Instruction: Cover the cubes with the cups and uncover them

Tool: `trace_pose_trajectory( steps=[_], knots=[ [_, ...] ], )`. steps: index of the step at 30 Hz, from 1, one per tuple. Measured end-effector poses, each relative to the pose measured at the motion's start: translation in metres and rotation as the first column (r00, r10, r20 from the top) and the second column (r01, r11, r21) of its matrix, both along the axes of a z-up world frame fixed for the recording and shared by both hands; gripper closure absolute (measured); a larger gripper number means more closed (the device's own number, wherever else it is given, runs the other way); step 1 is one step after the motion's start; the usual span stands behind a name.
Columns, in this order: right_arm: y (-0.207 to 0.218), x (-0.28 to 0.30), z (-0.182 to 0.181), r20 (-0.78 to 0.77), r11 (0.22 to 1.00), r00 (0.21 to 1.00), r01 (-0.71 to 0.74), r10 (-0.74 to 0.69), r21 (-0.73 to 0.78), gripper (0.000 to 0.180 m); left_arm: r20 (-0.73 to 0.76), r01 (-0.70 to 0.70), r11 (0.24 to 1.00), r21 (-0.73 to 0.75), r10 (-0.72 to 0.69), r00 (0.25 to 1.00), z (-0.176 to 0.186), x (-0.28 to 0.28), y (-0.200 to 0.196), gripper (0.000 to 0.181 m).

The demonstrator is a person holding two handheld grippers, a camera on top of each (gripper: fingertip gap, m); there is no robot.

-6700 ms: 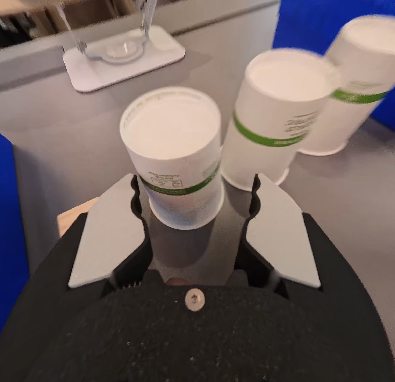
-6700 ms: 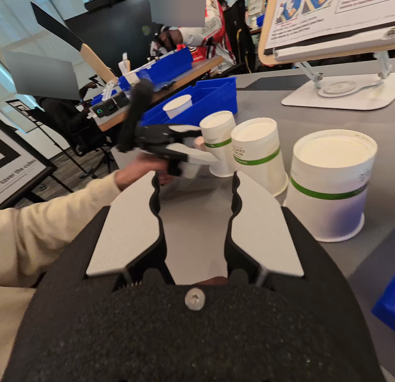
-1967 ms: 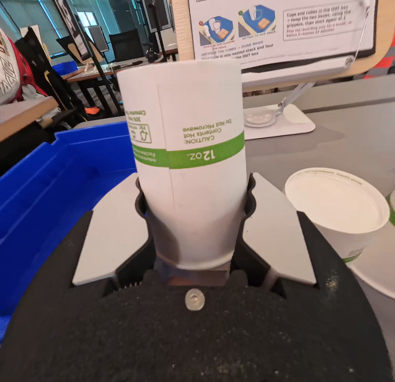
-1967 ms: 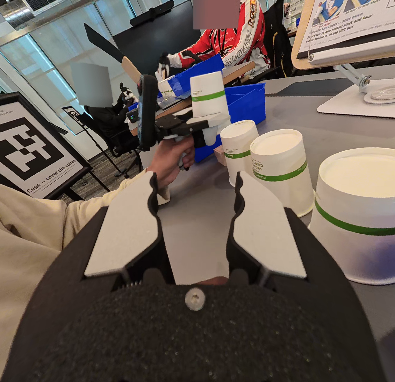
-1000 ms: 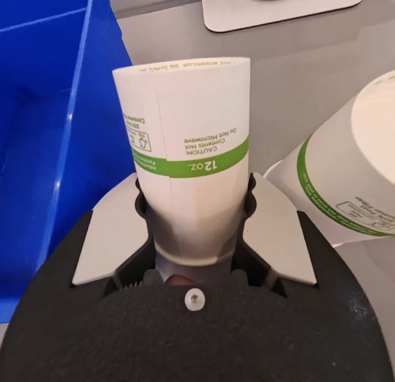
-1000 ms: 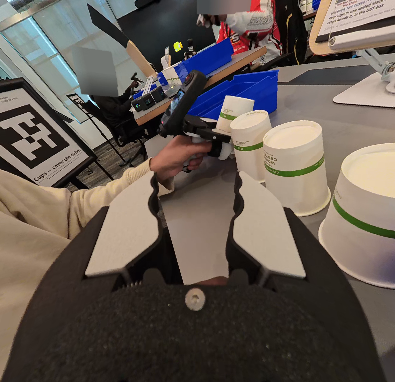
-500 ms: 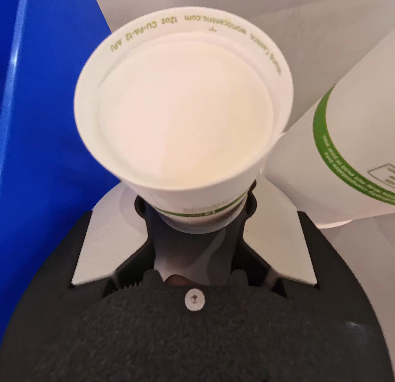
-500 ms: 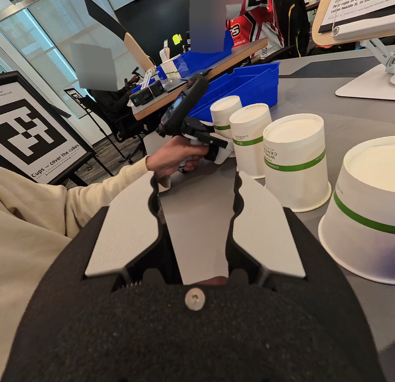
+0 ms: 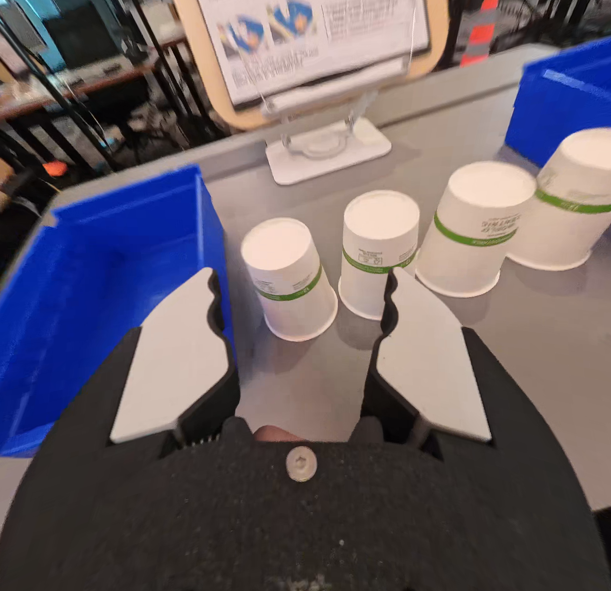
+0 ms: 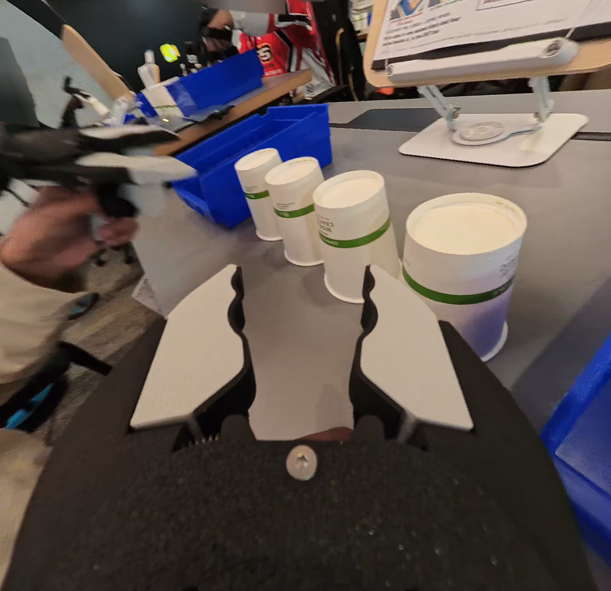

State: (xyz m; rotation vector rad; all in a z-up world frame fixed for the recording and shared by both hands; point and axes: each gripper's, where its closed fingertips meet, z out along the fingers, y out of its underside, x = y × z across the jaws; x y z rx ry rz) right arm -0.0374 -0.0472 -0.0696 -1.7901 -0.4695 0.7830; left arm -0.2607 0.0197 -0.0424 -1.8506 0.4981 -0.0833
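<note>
Several white paper cups with green bands stand upside down in a row on the grey table. In the left wrist view the nearest cup [image 9: 291, 277] stands just beyond my left gripper [image 9: 301, 277], which is open and empty above the table. Beside it stand a second cup [image 9: 377, 254], a third [image 9: 469, 231] and a fourth [image 9: 572, 204]. In the right wrist view my right gripper [image 10: 301, 270] is open and empty, with the closest cup [image 10: 463, 267] to its right. The left gripper [image 10: 139, 165] shows blurred at far left. No cubes are visible.
A blue bin [image 9: 99, 277] stands left of the cups, and it also shows in the right wrist view [image 10: 264, 158]. Another blue bin [image 9: 562, 112] is at the right. An instruction board on a white stand [image 9: 327, 145] stands at the back. People sit at another table behind.
My left gripper has let go of the cup it held, set upside down at the row's left end, and has pulled back and up. The right gripper has shifted slightly.
</note>
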Motion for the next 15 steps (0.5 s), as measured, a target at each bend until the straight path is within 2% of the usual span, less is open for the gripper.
trace_pose_trajectory(
  steps=[3, 5, 9, 12, 15],
  knots=[
    [-0.002, 0.0, -0.006, 0.068, 0.996, 0.994, 0.085, -0.088, 0.042, 0.111, 0.045, -0.025, 0.995, 0.099, 0.021, 0.999, 0.032, -0.02, -0.032, 0.089],
    [-0.006, 0.001, -0.008, 0.083, 0.984, 0.982, 0.163, -0.169, 0.075, 0.111, 0.099, -0.021, 0.993, 0.112, 0.01, 0.995, 0.034, -0.028, -0.054, 0.092],
    [-0.019, 0.007, -0.016, 0.109, 0.942, 0.939, 0.312, -0.326, 0.128, 0.112, 0.222, 0.006, 0.999, 0.054, -0.018, 0.975, 0.001, -0.033, -0.083, 0.1],
    [-0.032, 0.006, -0.024, 0.132, 0.921, 0.917, 0.355, -0.376, 0.157, 0.112, 0.327, 0.05, 0.999, -0.005, -0.046, 0.944, -0.033, -0.027, -0.097, 0.105],
    [-0.044, 0.006, -0.034, 0.156, 0.901, 0.893, 0.393, -0.422, 0.184, 0.113, 0.272, 0.026, 0.999, 0.022, -0.031, 0.962, -0.061, -0.03, -0.107, 0.109]
  ],
)
